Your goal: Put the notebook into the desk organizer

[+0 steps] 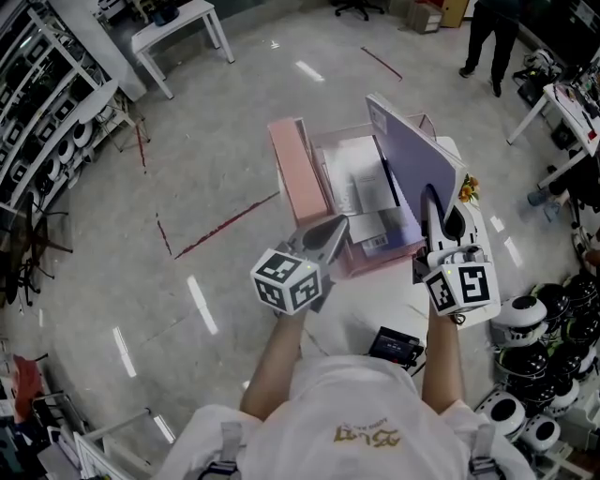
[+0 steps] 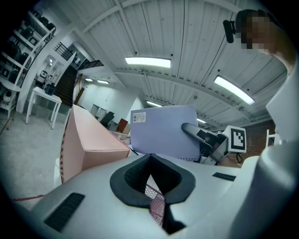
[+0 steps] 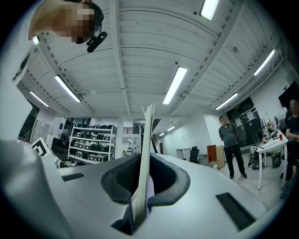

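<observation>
A pink mesh desk organizer (image 1: 298, 169) with papers in it stands on the white table (image 1: 361, 314). My right gripper (image 1: 437, 204) is shut on a lavender notebook (image 1: 417, 155), which stands upright and tilted over the organizer's right side. In the right gripper view the notebook (image 3: 145, 154) shows edge-on between the pads. My left gripper (image 1: 330, 231) is at the organizer's near wall, and its jaws are shut on pink mesh (image 2: 157, 203). From the left gripper view, the organizer's pink side (image 2: 88, 144) is at the left and the notebook (image 2: 161, 133) is ahead, with the right gripper's fingers (image 2: 198, 133) on it.
A black device (image 1: 396, 347) lies on the table near my body. Several black-and-white helmets (image 1: 539, 319) crowd the floor at the right. A person (image 1: 487, 37) stands at the far right. A white table (image 1: 178, 28) and shelves (image 1: 37, 112) are at the far left.
</observation>
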`<state>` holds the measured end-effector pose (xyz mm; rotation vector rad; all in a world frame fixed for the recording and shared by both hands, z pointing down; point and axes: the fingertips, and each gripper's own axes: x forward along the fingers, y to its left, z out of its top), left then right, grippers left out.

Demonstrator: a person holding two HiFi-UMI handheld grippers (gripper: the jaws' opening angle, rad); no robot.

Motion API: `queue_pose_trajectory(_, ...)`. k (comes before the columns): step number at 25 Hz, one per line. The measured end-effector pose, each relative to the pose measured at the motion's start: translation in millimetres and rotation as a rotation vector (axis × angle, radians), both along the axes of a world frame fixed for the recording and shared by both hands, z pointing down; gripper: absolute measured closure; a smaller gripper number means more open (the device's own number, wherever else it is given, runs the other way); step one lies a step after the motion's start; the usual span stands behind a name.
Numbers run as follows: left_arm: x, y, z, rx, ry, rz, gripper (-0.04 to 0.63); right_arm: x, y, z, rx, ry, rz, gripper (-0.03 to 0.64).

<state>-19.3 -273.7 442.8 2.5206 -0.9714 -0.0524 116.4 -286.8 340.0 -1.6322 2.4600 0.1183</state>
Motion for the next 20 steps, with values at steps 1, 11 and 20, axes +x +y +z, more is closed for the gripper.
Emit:
queue_pose_trajectory(1, 0.1, -0.8, 0.4, -0.001, -0.001, -0.001, 0.580, -0.2, -0.8, 0.5, 0.001, 0.002, -0.003, 0.575)
queue_pose_trajectory(11, -0.1, -7.2, 6.0, -0.016, 0.003, -0.005, 0.580, -10.7, -6.0, 6.5, 0.020, 0.081, -0.042, 0.575)
queue_pose_trajectory(20, -2.6, -8.0, 7.1, -0.021, 0.006, -0.012, 0.580, -24.3, -3.0, 15.8, 0.024, 0.153, -0.082, 0.574)
